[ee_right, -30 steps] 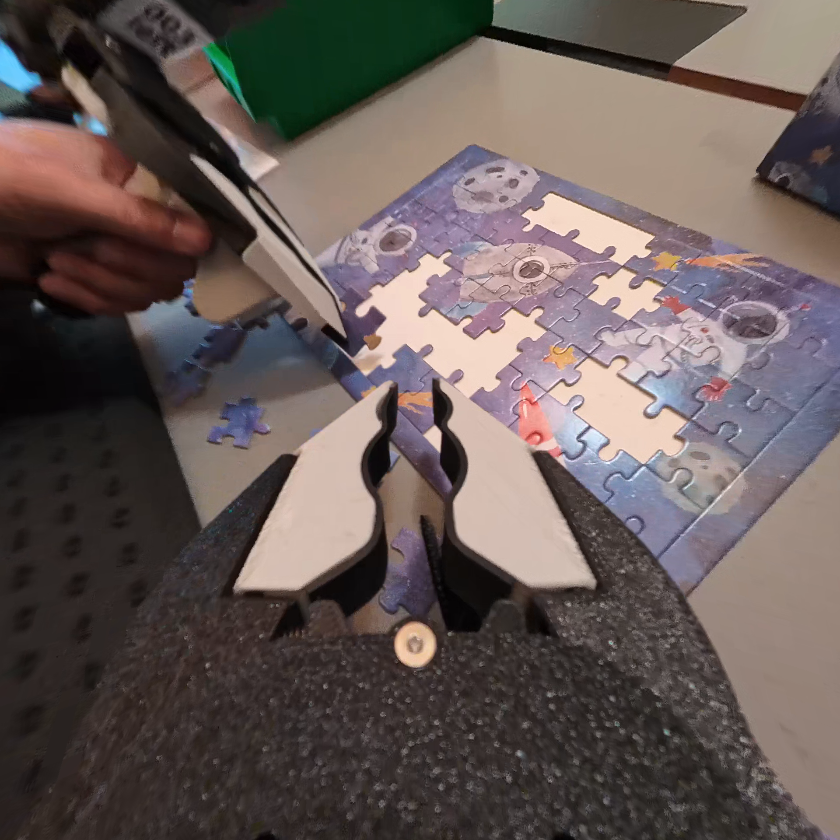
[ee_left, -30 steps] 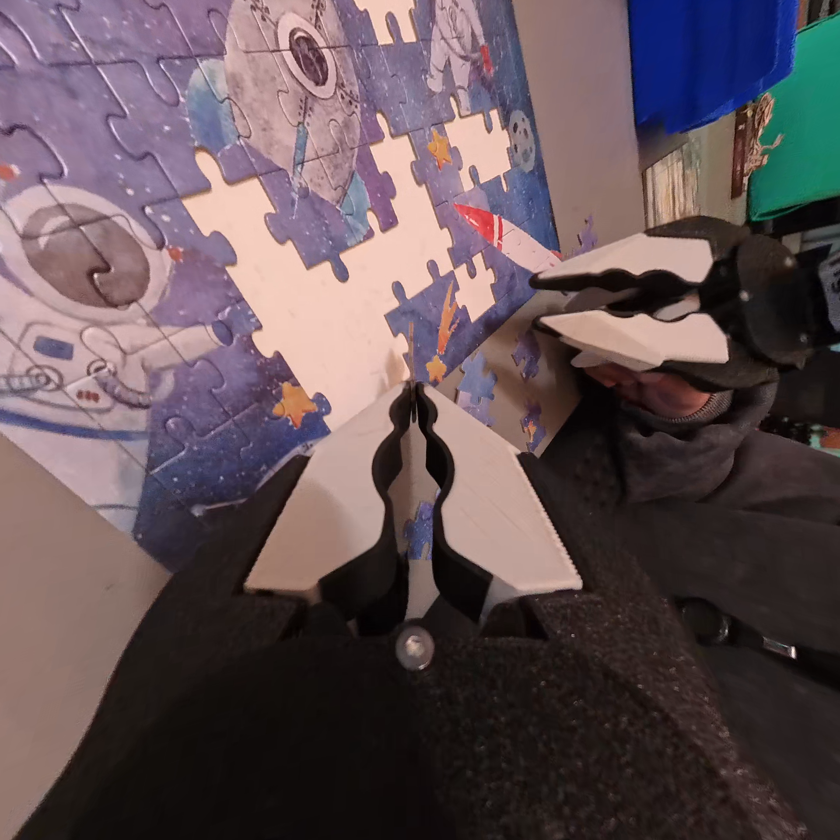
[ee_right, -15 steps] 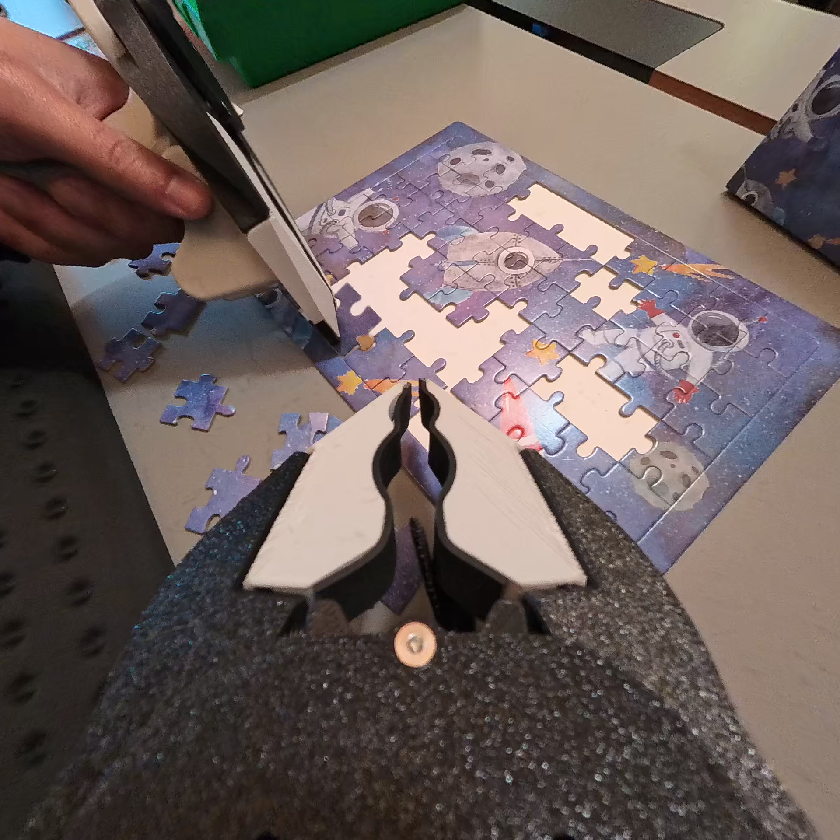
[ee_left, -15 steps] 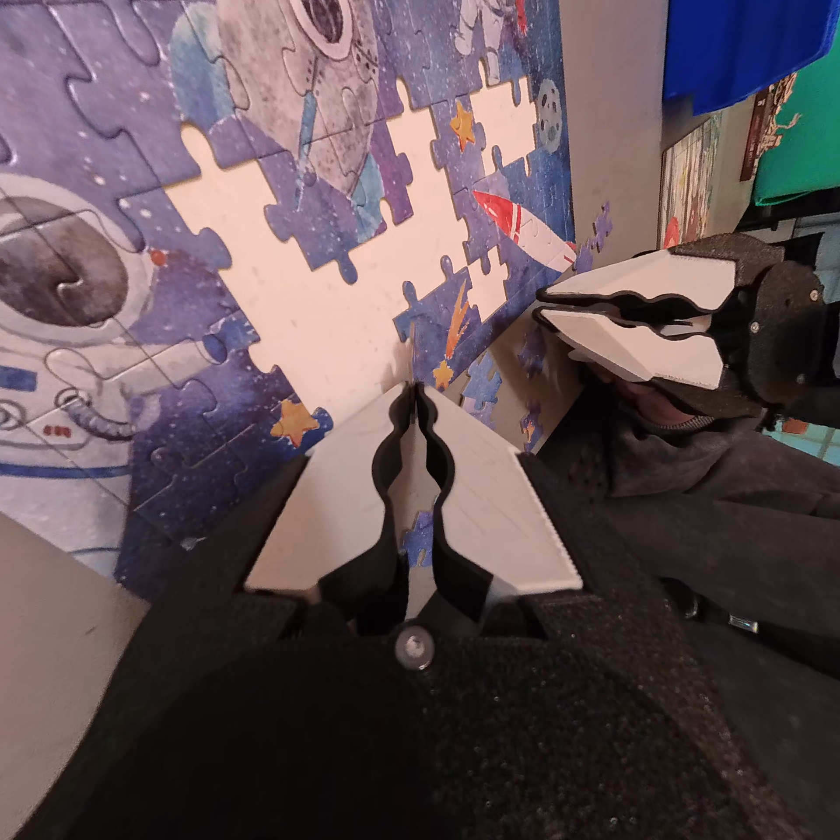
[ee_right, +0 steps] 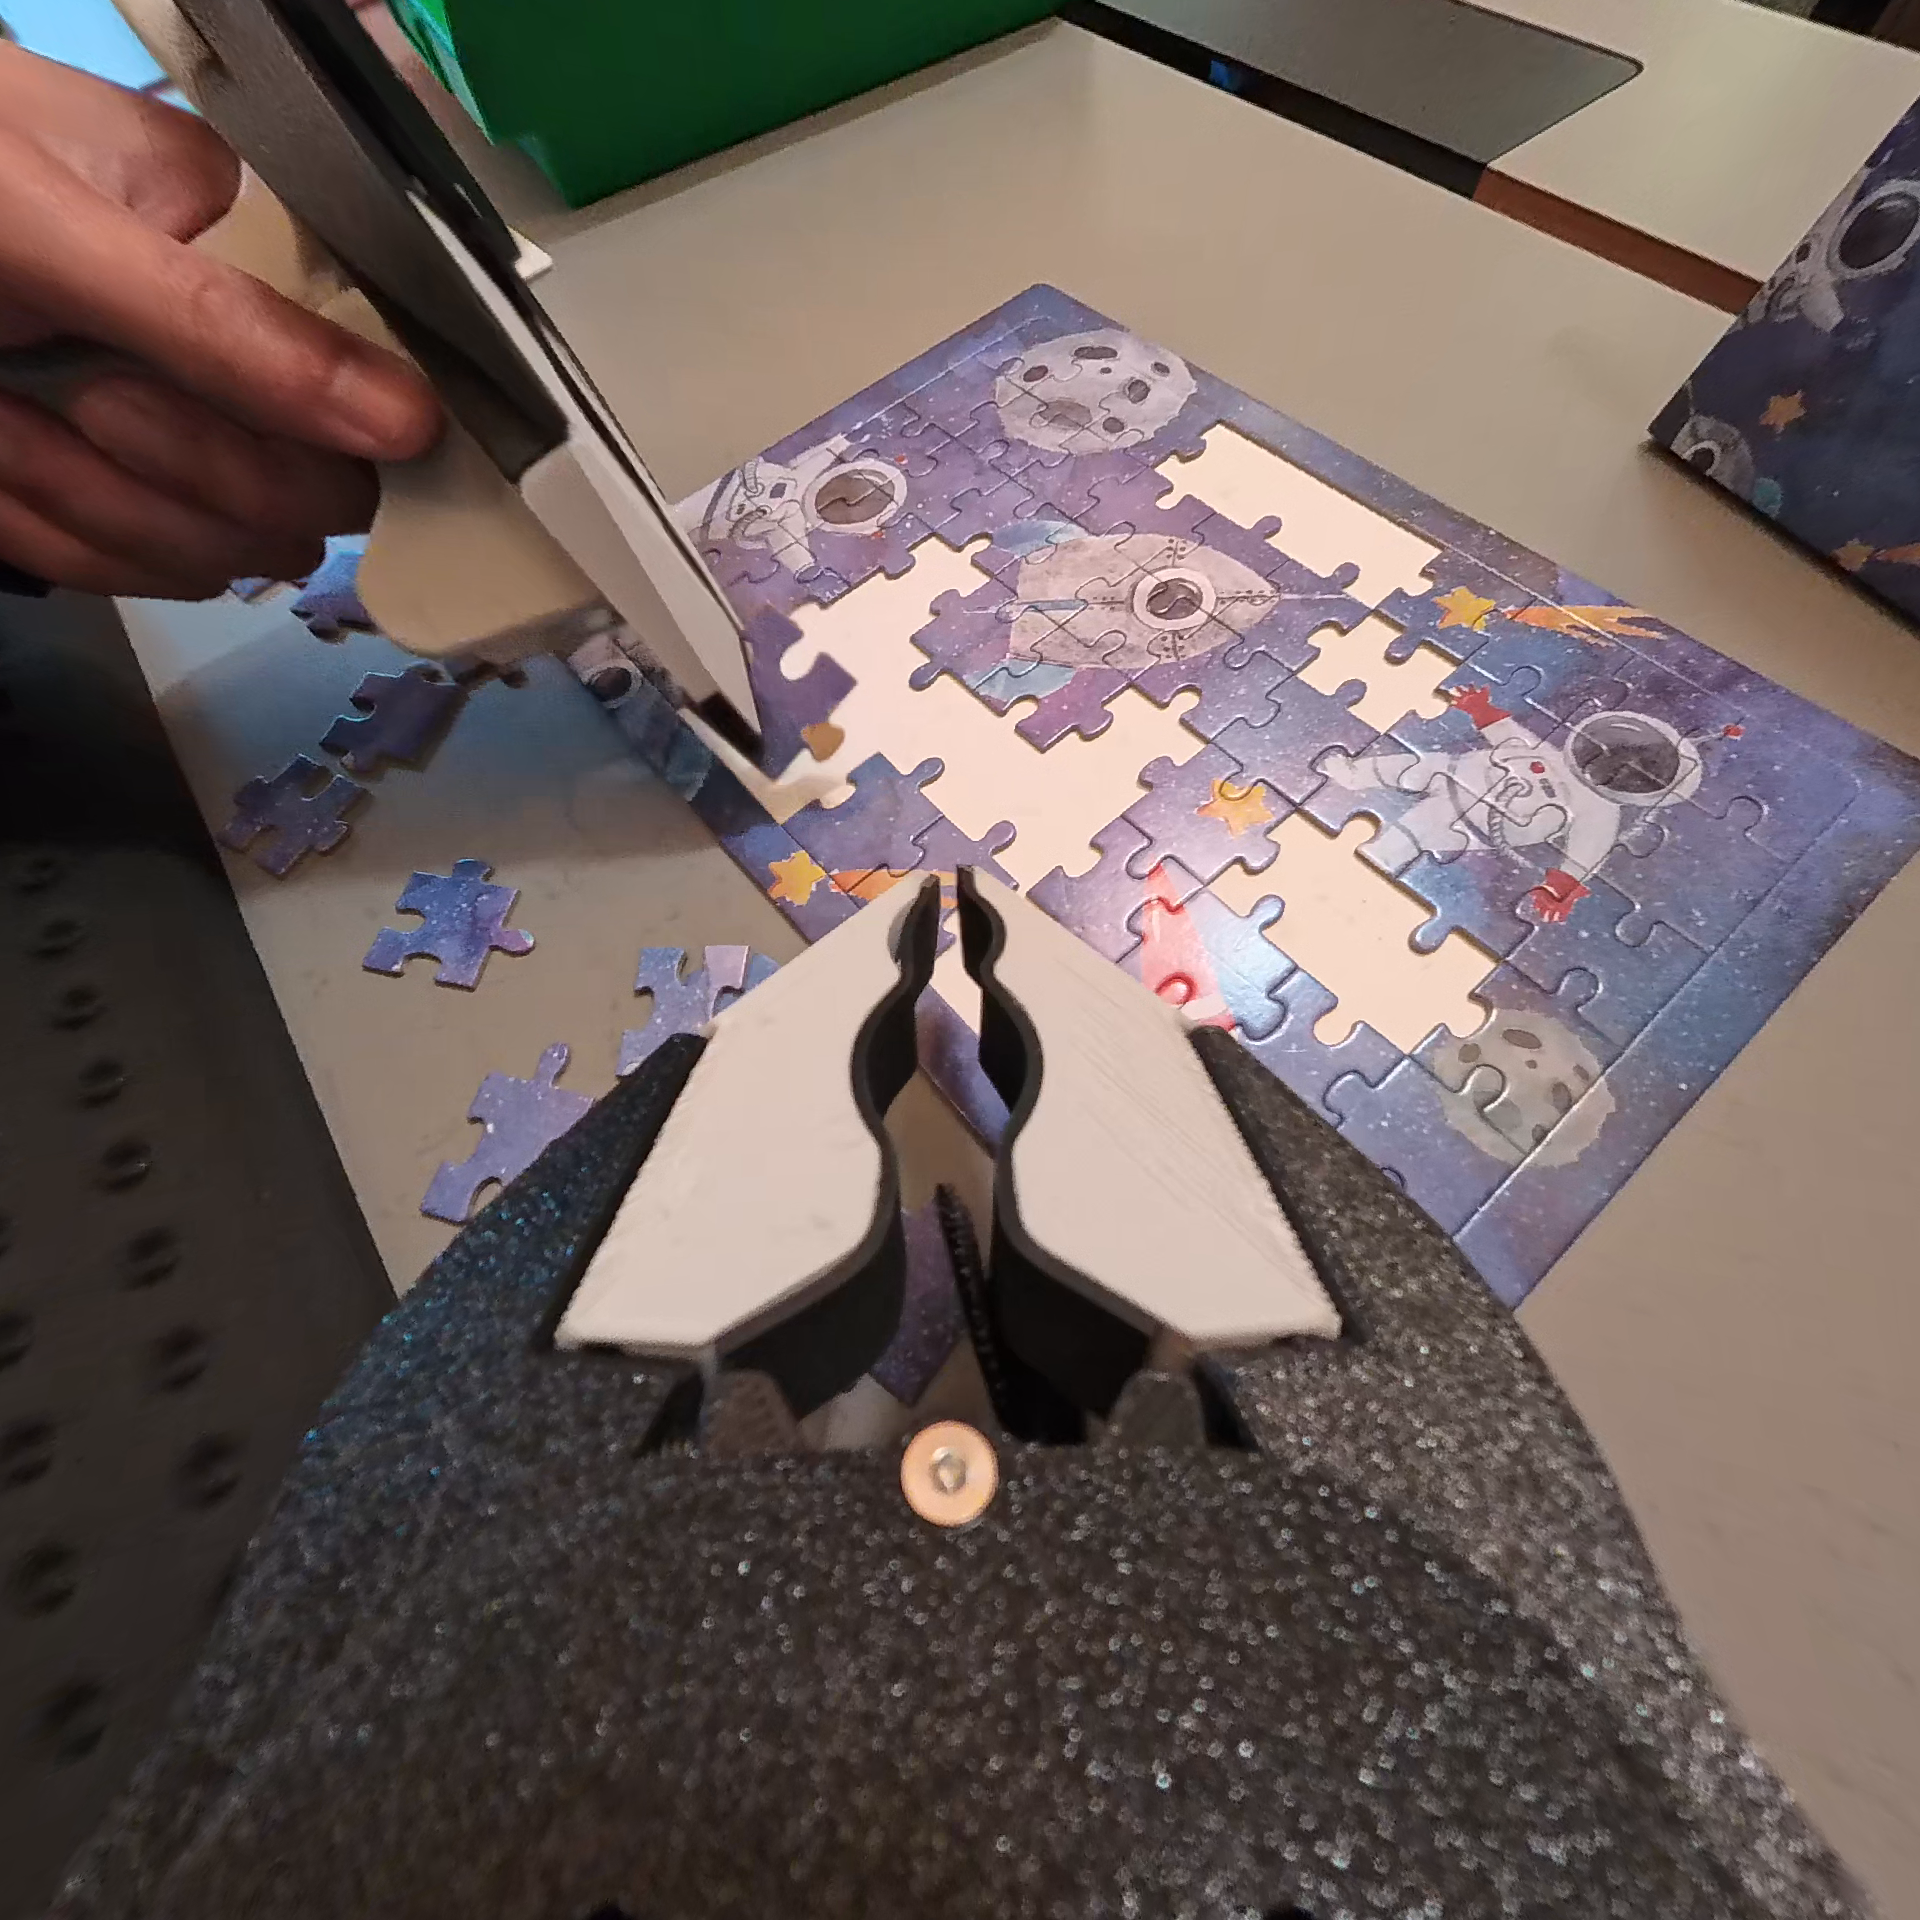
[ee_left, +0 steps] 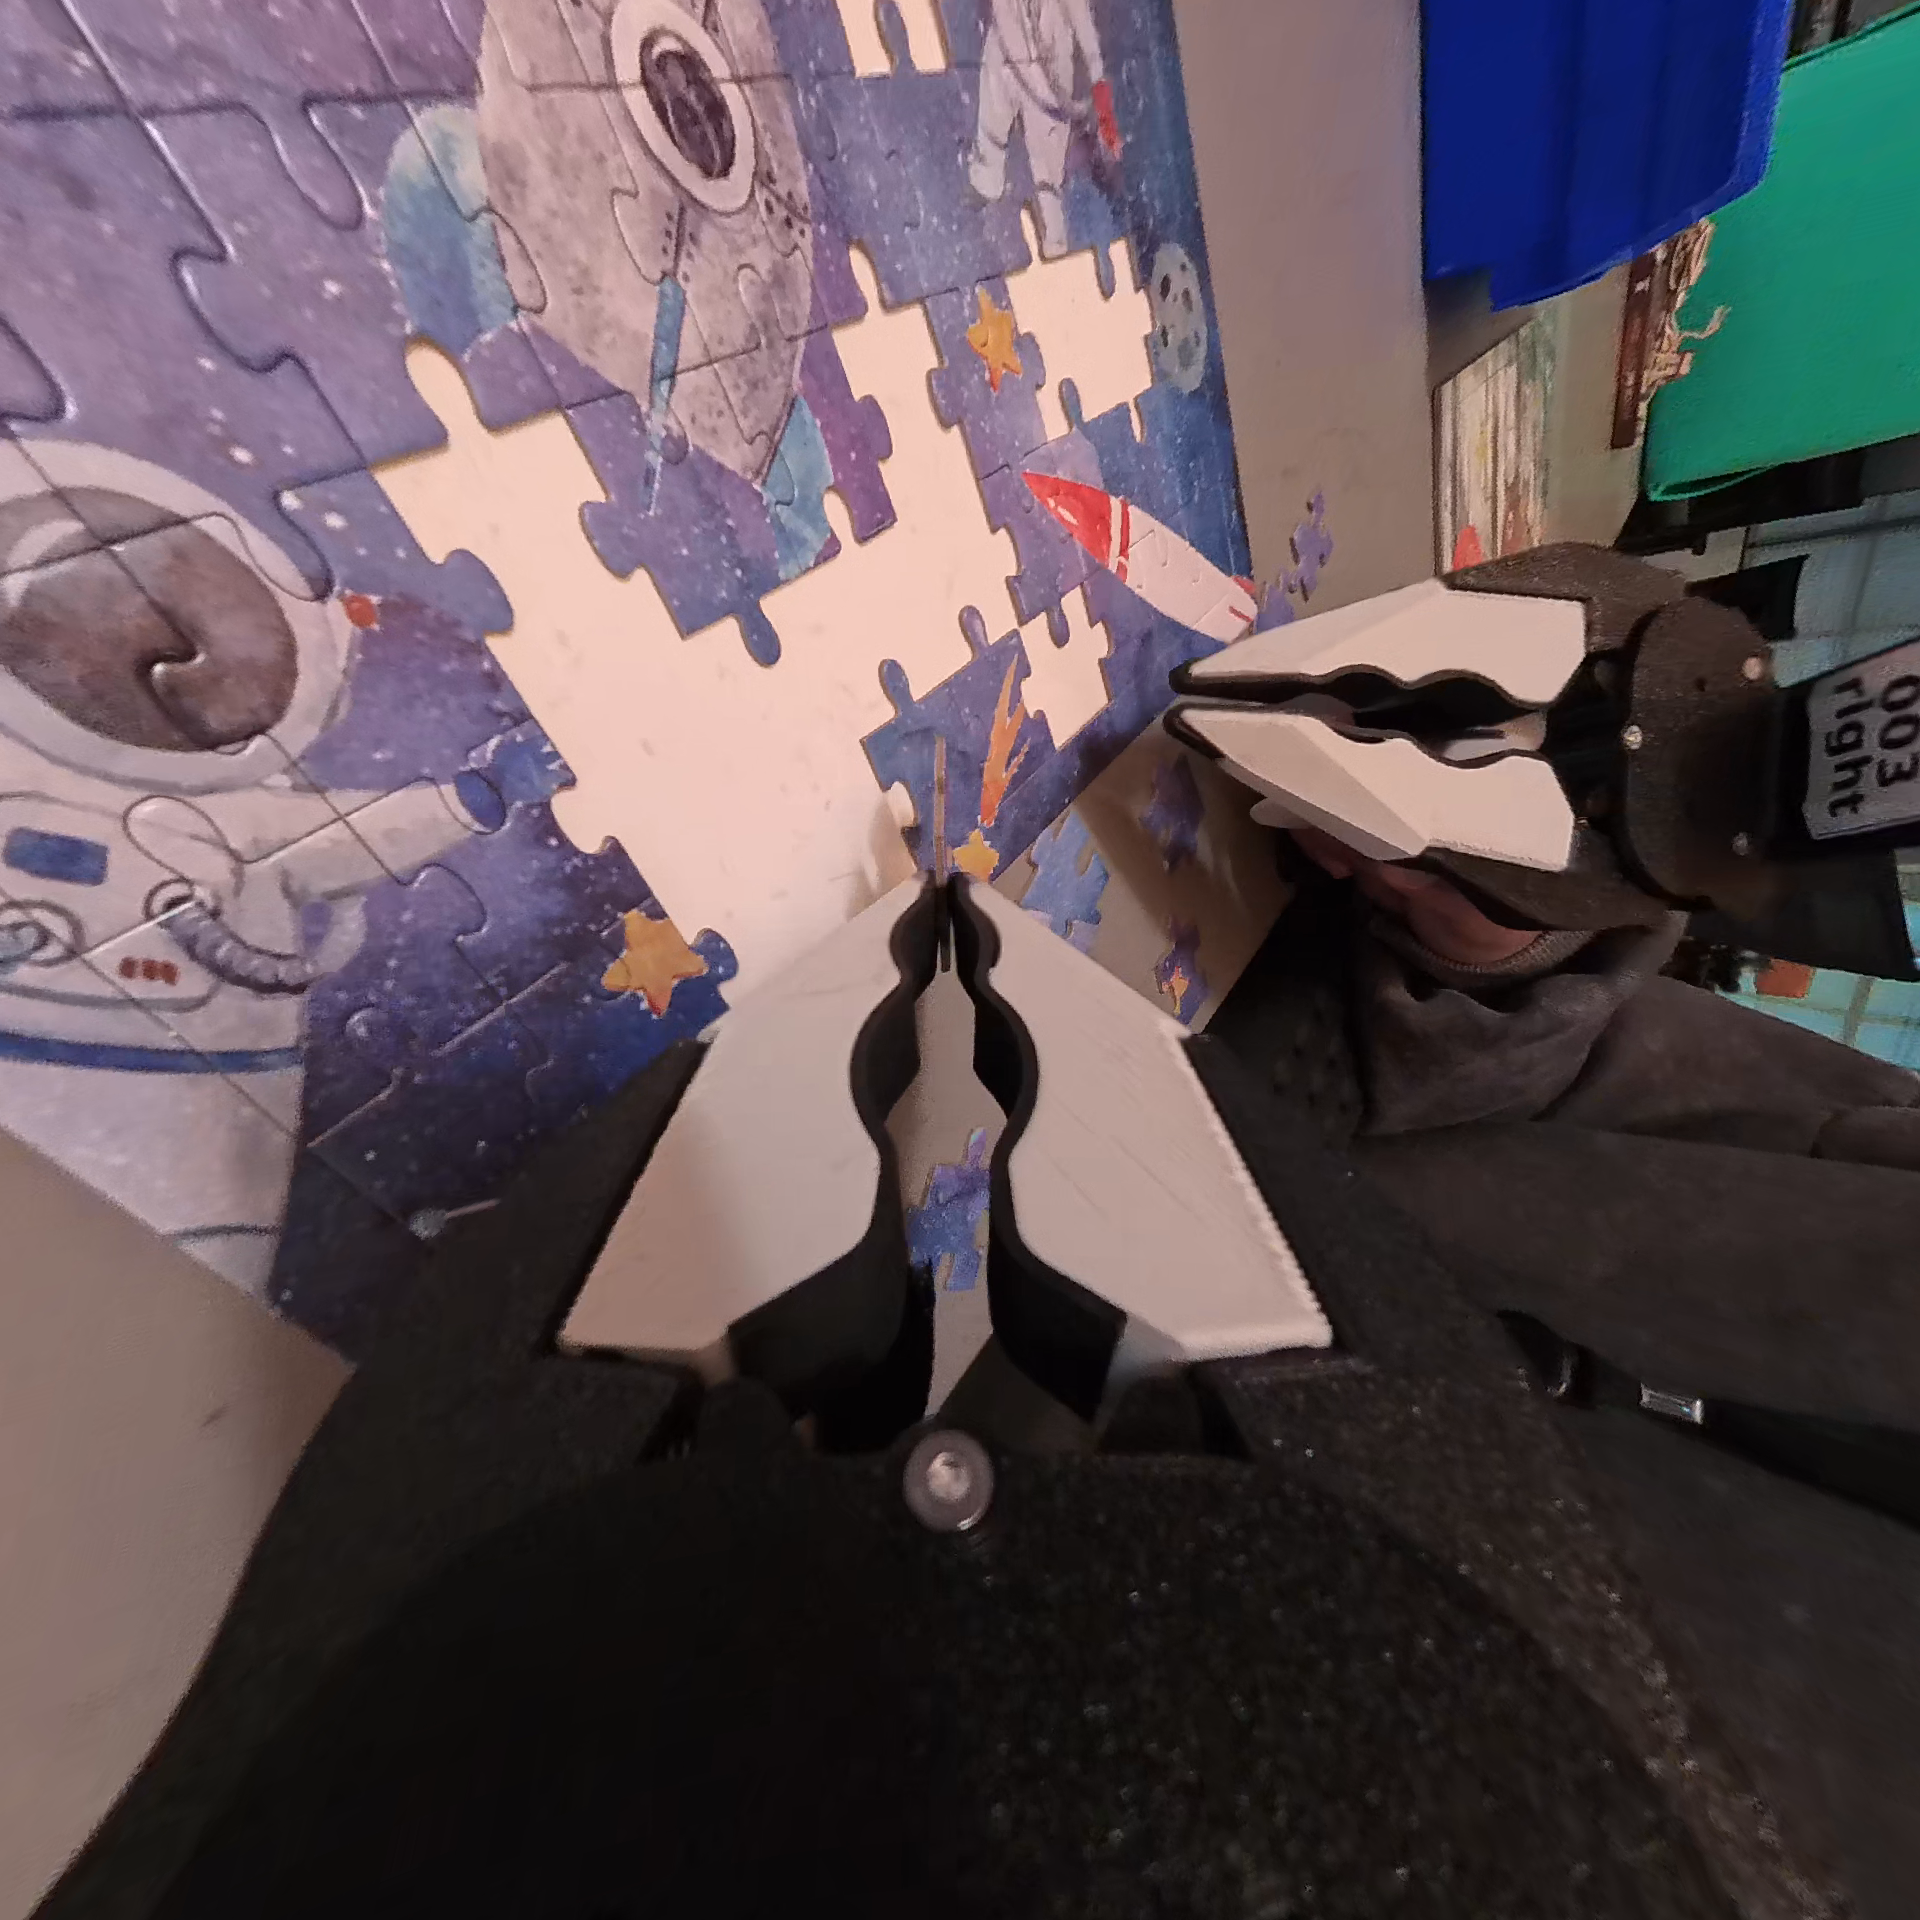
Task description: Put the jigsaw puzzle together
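Right wrist view: right gripper (ee_right: 947,885) jaws nearly closed, empty.
Left gripper (ee_right: 750,732): pinches puzzle piece (ee_right: 802,681) (edge-on) over puzzle (ee_right: 1558,727) gap.

Both grippers same build. Left gripper (ee_left: 943,883): two white plastic fingers (ee_left: 769,1132), faceted wedge shape, black wavy inner pads, fine ridges on outer edge, lower centre of frame. Body black grainy foam-like shell; silver screw (ee_left: 947,1475) at the finger pivot. Right gripper (ee_right: 945,883): same white fingers, speckled dark-grey shell, silver hex screw (ee_right: 948,1473), black toothed strip between fingers. In left wrist view, right gripper at mid right carries a grey label (ee_left: 1865,743) w/ print. Person wears dark grey sleeve (ee_left: 1621,1132), lower right.
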`<state>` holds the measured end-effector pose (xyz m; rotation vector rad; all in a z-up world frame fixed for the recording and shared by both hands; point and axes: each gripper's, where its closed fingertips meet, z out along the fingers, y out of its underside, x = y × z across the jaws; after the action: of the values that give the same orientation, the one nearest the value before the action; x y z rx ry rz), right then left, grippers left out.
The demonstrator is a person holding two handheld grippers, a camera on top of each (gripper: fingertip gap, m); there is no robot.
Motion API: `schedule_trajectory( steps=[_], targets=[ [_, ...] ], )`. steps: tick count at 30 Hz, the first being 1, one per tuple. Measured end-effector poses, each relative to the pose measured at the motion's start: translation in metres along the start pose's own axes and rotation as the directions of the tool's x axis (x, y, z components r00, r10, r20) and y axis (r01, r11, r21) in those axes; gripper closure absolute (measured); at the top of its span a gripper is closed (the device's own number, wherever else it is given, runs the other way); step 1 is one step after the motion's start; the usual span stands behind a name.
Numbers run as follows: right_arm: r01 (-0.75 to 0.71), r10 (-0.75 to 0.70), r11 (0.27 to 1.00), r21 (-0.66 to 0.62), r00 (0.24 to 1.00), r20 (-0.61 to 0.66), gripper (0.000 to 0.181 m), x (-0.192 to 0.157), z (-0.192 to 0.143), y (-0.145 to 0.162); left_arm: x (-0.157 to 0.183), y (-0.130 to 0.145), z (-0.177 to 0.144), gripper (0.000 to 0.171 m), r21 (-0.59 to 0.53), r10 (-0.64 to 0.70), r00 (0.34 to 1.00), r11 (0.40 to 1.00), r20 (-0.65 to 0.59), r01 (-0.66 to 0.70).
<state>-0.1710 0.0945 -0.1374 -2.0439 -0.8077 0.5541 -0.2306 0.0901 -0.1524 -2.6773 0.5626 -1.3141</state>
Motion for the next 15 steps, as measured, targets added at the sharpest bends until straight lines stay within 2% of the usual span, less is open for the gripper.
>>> schedule_trajectory(
  steps=[8, 15],
  targets=[
    [0.001, -0.001, 1.000, -0.002, 1.000, 0.003, 0.178, -0.001, 0.000, 0.000, -0.023, -0.003, -0.027, 0.170, 0.068, 0.027, 0.991, 0.997, 0.128, -0.036],
    [0.001, -0.001, 1.000, -0.002, 1.000, 0.005, 0.178, -0.001, 0.000, 0.000, -0.024, 0.000, -0.035, 0.170, 0.102, 0.017, 0.991, 0.994, 0.131, -0.030]
  ],
)
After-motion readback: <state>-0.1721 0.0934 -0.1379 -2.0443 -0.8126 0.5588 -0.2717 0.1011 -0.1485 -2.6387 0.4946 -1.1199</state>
